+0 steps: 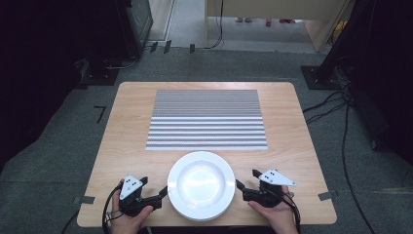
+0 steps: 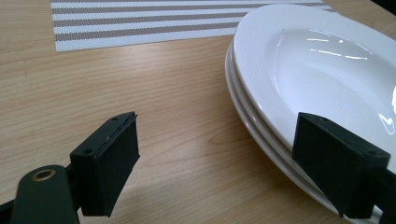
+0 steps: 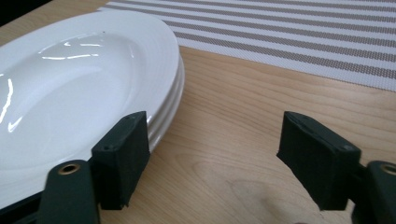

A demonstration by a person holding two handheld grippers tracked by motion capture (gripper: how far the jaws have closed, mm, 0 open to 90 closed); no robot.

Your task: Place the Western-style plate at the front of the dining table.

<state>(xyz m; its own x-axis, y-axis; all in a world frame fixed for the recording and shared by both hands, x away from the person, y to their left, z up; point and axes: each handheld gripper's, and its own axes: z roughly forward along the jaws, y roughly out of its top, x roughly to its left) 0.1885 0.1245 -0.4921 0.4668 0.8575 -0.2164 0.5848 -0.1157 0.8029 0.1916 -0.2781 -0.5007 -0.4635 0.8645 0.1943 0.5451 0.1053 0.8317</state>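
A stack of three white plates sits near the front edge of the wooden table, between my two grippers. My left gripper is at the stack's left side and is open. In the left gripper view one jaw stands in front of the rim of the plates and the other over bare wood, with the left gripper holding nothing. My right gripper is at the stack's right side, also open. In the right gripper view one jaw of the right gripper stands by the rim of the plates.
A grey and white striped placemat lies flat on the middle of the table, just beyond the plates. Cables and dark stands are on the grey floor around the table. A hand holds each gripper at the table's front edge.
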